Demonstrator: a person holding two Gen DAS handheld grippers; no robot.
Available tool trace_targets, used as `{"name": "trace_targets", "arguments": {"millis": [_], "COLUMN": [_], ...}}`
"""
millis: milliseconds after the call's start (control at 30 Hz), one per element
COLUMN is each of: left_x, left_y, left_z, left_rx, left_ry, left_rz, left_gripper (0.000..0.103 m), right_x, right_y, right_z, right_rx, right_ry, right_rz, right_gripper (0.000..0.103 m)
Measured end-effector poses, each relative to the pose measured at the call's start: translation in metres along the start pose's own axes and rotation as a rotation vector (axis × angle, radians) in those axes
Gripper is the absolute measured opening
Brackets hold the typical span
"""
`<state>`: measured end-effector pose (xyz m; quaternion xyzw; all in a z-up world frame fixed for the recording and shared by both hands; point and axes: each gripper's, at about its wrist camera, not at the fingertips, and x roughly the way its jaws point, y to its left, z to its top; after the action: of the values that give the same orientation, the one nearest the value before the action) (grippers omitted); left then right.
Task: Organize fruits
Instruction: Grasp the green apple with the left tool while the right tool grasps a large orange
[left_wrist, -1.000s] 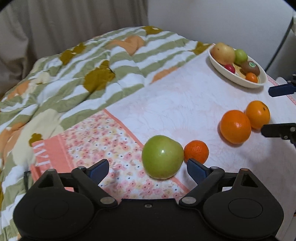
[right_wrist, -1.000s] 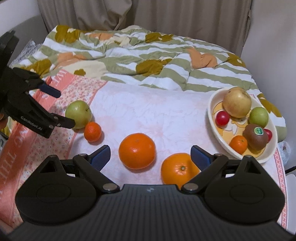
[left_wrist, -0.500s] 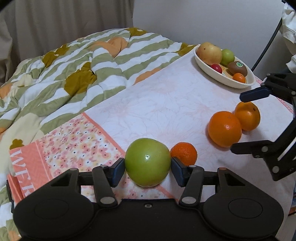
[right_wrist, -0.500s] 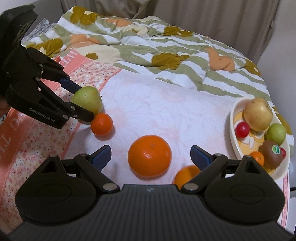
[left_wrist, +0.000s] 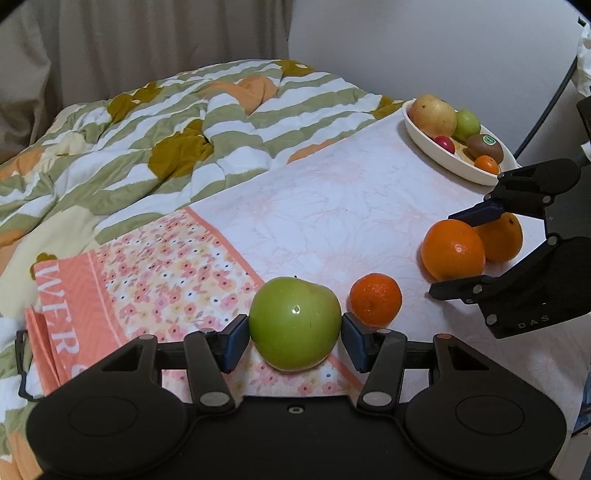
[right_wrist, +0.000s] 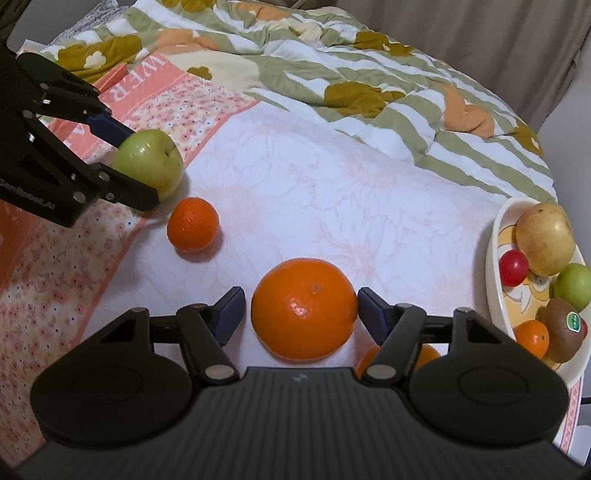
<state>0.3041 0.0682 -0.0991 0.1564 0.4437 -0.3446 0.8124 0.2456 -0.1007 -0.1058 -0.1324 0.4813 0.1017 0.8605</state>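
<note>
The round, glossy green apple (left_wrist: 294, 323) sits on the floral bedspread (left_wrist: 332, 199), clamped at its widest by the left gripper (left_wrist: 293, 339). It looks firm but slippery. The right gripper (right_wrist: 301, 310) brackets a large smooth orange (right_wrist: 303, 308), pads not visibly touching it.

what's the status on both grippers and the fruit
Left gripper shut on green apple. Right gripper open, straddling big orange, pads not touching. Small mandarin right beside the apple; bowl part full.
</note>
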Motion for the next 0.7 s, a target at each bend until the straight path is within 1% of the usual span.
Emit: {"name": "trace_targets", "arguments": {"millis": [100, 133, 300, 400, 533, 700], "left_x": [-0.004, -0.006, -0.023, -0.037, -0.058, -0.088], "left_y": [0.002, 0.002, -0.003, -0.008, -0.021, -0.039], "left_z": [-0.004, -0.005, -0.009, -0.01, -0.013, -0.019], "left_rx": [-0.019, -0.025, -0.031, -0.049, -0.048, -0.092], "left_ry": [-0.004, -0.008, -0.057, -0.088, -0.129, -0.172], "left_rz": [0.016, 0.026, 0.089, 0.114, 0.18, 0.251], "left_gripper": [0.058, 0.058, 0.058, 0.058, 0.058, 0.058], "right_x": [0.003, 0.003, -0.003, -0.015, -0.04, -0.071], "right_y": [0.001, 0.0, -0.001, 0.0, -0.003, -0.012], "right_z": [-0.001, -0.001, -0.004, -0.005, -0.007, -0.011], "right_rx": [-0.008, -0.01, 0.002, 0.016, 0.059, 0.096], "right_ry": [0.004, 0.0, -0.013, -0.043, -0.099, -0.148], "right_rz": [-0.005, -0.008, -0.015, -0.02, -0.021, -0.02], "right_gripper": [0.079, 0.076, 0.075, 0.075, 0.075, 0.075]}}
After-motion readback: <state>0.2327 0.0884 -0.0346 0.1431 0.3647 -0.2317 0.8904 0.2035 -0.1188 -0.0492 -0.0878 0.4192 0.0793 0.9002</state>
